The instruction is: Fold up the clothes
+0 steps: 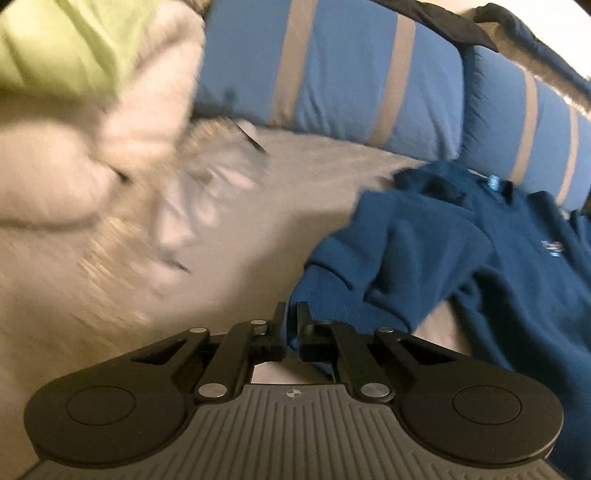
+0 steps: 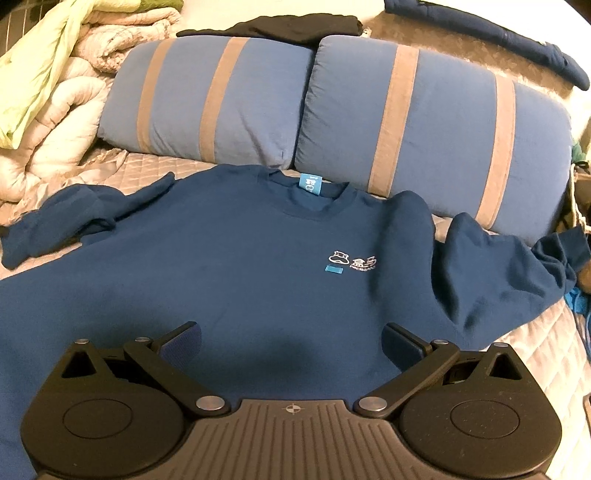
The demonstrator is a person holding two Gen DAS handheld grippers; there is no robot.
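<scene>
Right wrist view shows my right gripper [image 2: 291, 339] with its fingers spread wide and nothing between them, hovering low over the lower front of the blue sweatshirt [image 2: 236, 258]. That sweatshirt lies front up on the quilted bed cover [image 2: 546, 350], collar toward the 2 blue striped pillows [image 2: 424, 122], a white logo [image 2: 352, 261] on the chest and a light blue tag [image 2: 309, 183] inside the neck. One sleeve [image 2: 491, 273] is bunched near the bed's edge; the other sleeve [image 2: 74, 225] trails toward the rolled duvet [image 2: 62, 103]. A dark garment [image 2: 277, 29] rests behind the pillows.

From the left wrist view, my left gripper [image 1: 291, 325] has its fingers pressed together on the cuff [image 1: 325, 295] of that far sleeve, blue cloth pinched between the pads. The sleeve [image 1: 406, 251] runs from there up to the sweatshirt's body [image 1: 517, 266]. The duvet [image 1: 74, 155] side of this view is smeared by blur, so the pale shapes there are probably just its folds.
</scene>
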